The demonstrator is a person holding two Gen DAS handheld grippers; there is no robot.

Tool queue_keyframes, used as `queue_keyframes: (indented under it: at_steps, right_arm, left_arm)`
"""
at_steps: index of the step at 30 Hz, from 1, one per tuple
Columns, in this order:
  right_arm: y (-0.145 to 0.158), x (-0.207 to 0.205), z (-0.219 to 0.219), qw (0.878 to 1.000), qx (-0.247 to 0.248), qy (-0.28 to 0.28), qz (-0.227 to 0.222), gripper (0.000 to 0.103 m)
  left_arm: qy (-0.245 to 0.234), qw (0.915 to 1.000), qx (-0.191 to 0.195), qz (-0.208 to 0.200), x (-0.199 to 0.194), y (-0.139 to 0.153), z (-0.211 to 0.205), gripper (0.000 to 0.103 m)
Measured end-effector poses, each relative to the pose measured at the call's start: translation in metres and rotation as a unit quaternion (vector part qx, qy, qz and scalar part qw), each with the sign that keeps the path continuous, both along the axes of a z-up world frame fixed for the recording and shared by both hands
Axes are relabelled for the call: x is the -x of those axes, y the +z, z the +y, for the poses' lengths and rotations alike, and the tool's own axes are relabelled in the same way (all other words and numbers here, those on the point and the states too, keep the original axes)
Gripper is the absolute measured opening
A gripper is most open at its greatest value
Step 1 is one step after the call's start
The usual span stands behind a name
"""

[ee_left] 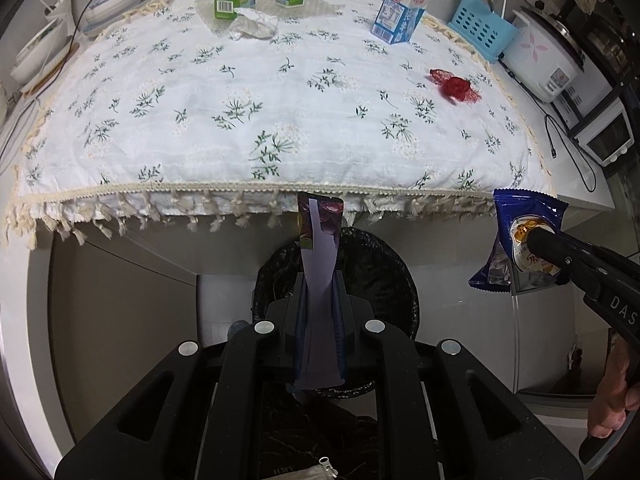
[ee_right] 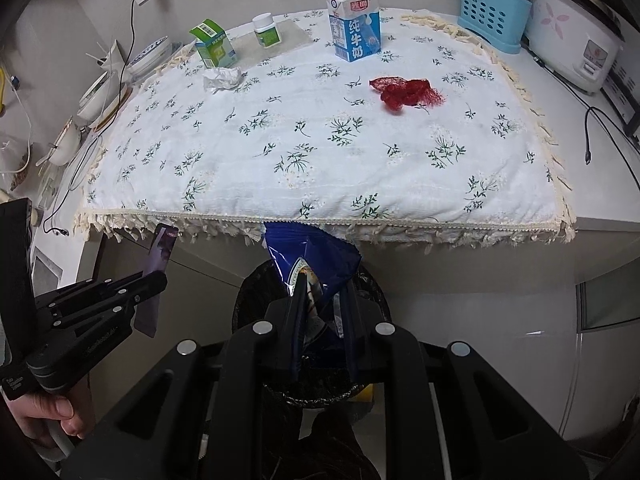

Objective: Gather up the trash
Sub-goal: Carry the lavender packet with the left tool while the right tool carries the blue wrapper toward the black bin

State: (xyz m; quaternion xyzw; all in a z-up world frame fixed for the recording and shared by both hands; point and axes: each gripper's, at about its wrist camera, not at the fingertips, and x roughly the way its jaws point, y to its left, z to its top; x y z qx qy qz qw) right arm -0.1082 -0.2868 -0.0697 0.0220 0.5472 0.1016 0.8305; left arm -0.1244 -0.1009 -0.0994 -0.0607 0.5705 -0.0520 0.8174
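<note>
Purple sachet & blue wrapper pinched in left/right hand-held gripper over bin; carton, tissue, red net etc. left on desk.

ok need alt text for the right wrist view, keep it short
The right gripper holds a blue snack wrapper above a black-lined trash bin below the table edge, while the left gripper holds a purple wrapper. On the floral tablecloth remain a milk carton, red netting and crumpled tissue.

We see open cloth across the middle of the tablecloth; the milk carton, red net, crumpled tissue and green box crowd its far side.
</note>
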Motion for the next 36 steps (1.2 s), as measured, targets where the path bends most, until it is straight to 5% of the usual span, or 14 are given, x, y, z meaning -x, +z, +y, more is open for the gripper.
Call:
queue_keyframes:
  at_steps: [16,36]
  right_arm:
    - [-0.063,0.010,-0.010,1.000,0.011,-0.014,0.019,0.015]
    - [-0.095,0.026,-0.043,0.998,0.014,-0.047,0.046,0.015]
  left_arm:
    - [0.005,0.9999,-0.005,0.010,0.001,-0.065,-0.002,0.011]
    - [-0.036,0.9991,-0.009,0.020,0.003,-0.114,-0.044,0.011]
